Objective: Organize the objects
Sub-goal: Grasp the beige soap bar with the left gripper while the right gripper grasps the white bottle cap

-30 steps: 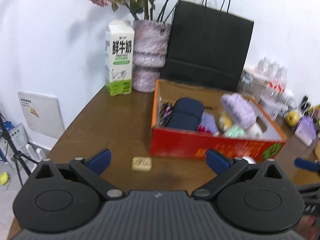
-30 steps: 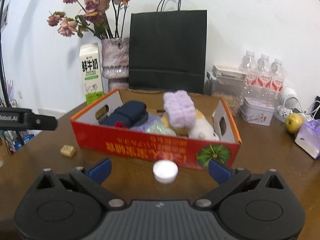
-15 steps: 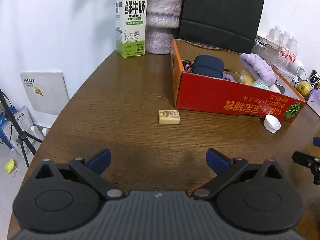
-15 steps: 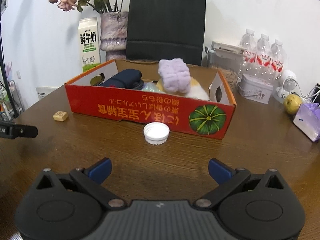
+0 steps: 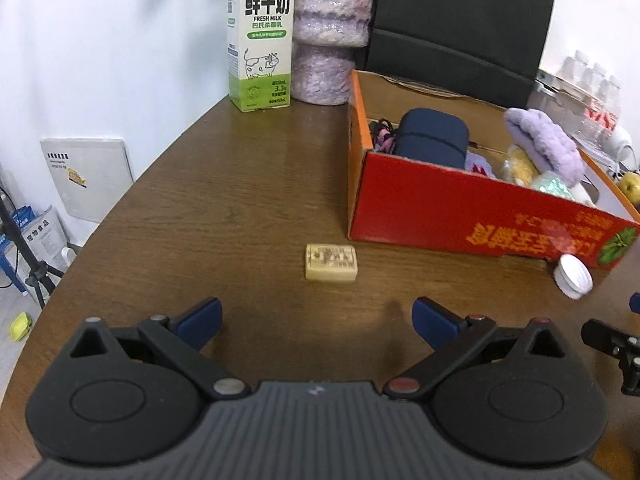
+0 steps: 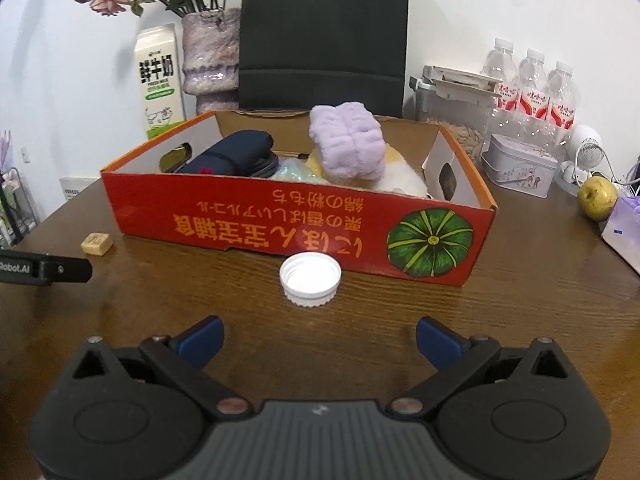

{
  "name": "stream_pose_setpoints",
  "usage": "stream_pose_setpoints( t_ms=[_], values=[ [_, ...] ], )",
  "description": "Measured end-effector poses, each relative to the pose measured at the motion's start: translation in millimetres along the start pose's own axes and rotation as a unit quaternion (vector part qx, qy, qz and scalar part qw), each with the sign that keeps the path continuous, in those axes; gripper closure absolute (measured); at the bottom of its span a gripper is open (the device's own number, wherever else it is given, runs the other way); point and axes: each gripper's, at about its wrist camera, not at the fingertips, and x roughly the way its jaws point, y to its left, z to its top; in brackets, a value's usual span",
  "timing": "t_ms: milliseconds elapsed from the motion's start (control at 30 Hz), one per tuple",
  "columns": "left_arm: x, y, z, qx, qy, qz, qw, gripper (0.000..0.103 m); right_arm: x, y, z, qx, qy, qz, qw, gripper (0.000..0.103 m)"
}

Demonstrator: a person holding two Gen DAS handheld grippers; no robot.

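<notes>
A small beige tile (image 5: pixel 331 262) lies on the brown table just ahead of my open, empty left gripper (image 5: pixel 316 316); it also shows in the right wrist view (image 6: pixel 97 243). A white bottle cap (image 6: pixel 310 278) lies in front of the red cardboard box (image 6: pixel 248 224), just ahead of my open, empty right gripper (image 6: pixel 318 338); it also shows in the left wrist view (image 5: pixel 573 276). The box (image 5: pixel 440 208) holds a navy pouch (image 5: pixel 432 138), a purple fluffy cloth (image 6: pixel 346 146) and soft items.
A milk carton (image 5: pixel 260 36), a purple vase (image 5: pixel 332 36) and a black paper bag (image 6: pixel 322 36) stand behind the box. Water bottles (image 6: pixel 532 84), a tin (image 6: pixel 520 166), an apple (image 6: pixel 598 198) and a purple pack (image 6: pixel 626 226) are at the right. The table edge curves at the left.
Both grippers have dropped lower and closer to the table. The tile and the cap now sit nearer to the fingertips. Both stay open.
</notes>
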Motion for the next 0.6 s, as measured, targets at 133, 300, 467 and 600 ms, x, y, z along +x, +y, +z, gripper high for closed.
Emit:
stream_pose_setpoints(
  t_ms=[133,300,467,600],
  values=[
    [8.1,-2.2,5.2,-0.004,-0.003,0.004,1.0000,0.000,10.0,-2.6,3.9,0.006,0.001,-0.006,1.000,0.001],
    [14.6,-6.2,10.9,-0.003,-0.008,0.010,0.9999,0.000,18.4,-6.5,11.6,0.016,-0.003,-0.010,1.000,0.001],
    [21.9,-8.5,17.5,-0.004,-0.013,0.016,0.9998,0.000,24.5,-6.0,18.6,0.018,-0.010,-0.015,1.000,0.005],
    [26.6,-8.9,19.8,-0.004,-0.014,0.020,0.9997,0.003,32.5,-2.0,22.9,0.012,-0.006,-0.014,1.000,0.013]
  ],
)
